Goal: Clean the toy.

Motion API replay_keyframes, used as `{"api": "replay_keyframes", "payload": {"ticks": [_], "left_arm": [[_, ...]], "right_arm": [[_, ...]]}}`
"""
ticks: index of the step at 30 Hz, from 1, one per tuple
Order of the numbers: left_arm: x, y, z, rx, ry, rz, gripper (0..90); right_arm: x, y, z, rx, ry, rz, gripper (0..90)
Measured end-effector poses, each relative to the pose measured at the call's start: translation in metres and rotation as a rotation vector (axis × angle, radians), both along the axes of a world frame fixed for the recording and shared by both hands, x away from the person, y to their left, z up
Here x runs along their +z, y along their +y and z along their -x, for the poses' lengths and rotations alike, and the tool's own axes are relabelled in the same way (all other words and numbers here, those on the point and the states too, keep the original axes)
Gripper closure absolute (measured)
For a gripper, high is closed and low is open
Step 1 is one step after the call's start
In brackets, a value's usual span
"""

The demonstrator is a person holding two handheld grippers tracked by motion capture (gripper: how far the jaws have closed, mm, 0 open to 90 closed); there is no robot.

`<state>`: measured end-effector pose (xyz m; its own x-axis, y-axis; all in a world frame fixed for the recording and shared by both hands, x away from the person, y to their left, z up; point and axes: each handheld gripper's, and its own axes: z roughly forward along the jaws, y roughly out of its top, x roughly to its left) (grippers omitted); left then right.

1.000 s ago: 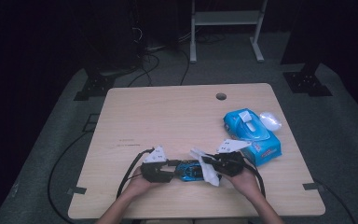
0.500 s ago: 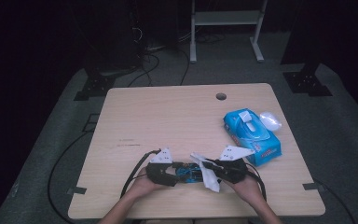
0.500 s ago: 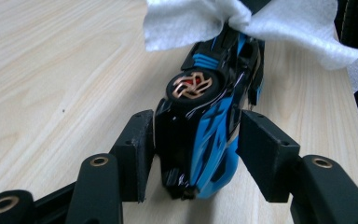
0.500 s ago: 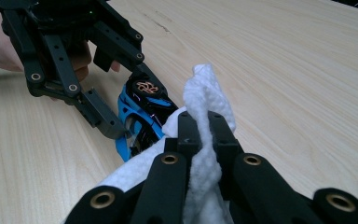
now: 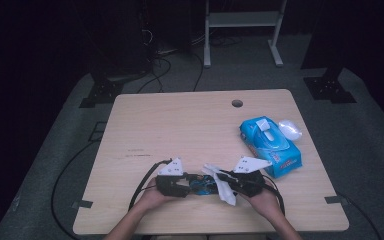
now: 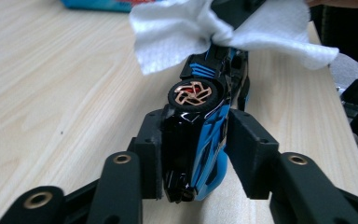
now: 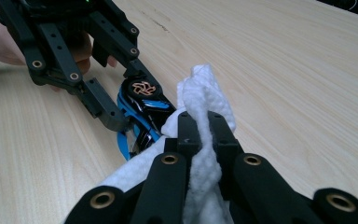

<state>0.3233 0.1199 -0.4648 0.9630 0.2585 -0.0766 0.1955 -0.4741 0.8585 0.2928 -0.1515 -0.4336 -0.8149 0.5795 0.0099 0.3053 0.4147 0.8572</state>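
A blue and black toy car (image 6: 205, 144) lies on its side between the pads of my left gripper (image 6: 196, 135), one copper-spoked wheel (image 6: 196, 93) facing up. The jaws have just been closing and now press on the car. My right gripper (image 7: 200, 130) is shut on a bunched white wipe (image 7: 203, 93) and holds it against the far end of the car (image 7: 144, 105). In the high view, the left gripper (image 5: 192, 184) and right gripper (image 5: 225, 179) meet at the car (image 5: 202, 184) near the table's front edge, the wipe (image 5: 223, 185) hanging between them.
A blue pack of wipes (image 5: 270, 145) lies right of the hands, with a white crumpled piece (image 5: 290, 129) behind it. The wooden table (image 5: 180, 130) has a cable hole (image 5: 237, 103) near its far edge. Cables trail from both grippers.
The right gripper and its wipe have shifted slightly along the car. The left hand has stayed where it was, still at the car.
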Motion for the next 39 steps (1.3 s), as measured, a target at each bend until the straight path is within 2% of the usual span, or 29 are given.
{"api": "replay_keyframes", "payload": {"ticks": [6, 12, 14, 17, 23, 29, 32, 37, 39], "left_arm": [[0.002, 0.004, 0.0, -0.045, -0.033, 0.015, 65.1], [0.006, 0.009, 0.002, -0.067, -0.075, 0.054, 68.8], [0.007, 0.011, 0.001, -0.047, -0.1, 0.06, 69.2], [0.006, 0.014, -0.003, -0.027, -0.108, 0.082, 69.4], [0.004, 0.021, -0.01, 0.031, -0.137, 0.093, 69.3], [-0.002, 0.033, -0.02, 0.086, -0.116, 0.099, 69.4], [-0.006, 0.036, -0.023, 0.098, -0.094, 0.09, 69.4], [-0.01, 0.037, -0.025, 0.112, -0.068, 0.039, 68.4], [-0.009, 0.037, -0.024, 0.119, -0.064, 0.039, 68.3]], "right_arm": [[0.001, 0.003, -0.003, 0.003, -0.002, 0.002, 85.3], [0.003, 0.006, -0.006, 0.001, -0.006, -0.003, 85.2], [0.004, 0.008, -0.008, -0.002, -0.011, -0.004, 85.2], [0.007, 0.012, -0.015, -0.005, -0.013, -0.004, 85.2], [0.01, 0.027, -0.031, -0.01, -0.017, 0.007, 85.0], [0.009, 0.046, -0.049, -0.008, 0.001, 0.012, 85.1], [0.006, 0.049, -0.055, -0.015, 0.016, 0.008, 85.1], [0.003, 0.054, -0.057, -0.007, 0.029, 0.019, 85.1], [0.003, 0.055, -0.057, -0.013, 0.032, 0.027, 85.1]]}}
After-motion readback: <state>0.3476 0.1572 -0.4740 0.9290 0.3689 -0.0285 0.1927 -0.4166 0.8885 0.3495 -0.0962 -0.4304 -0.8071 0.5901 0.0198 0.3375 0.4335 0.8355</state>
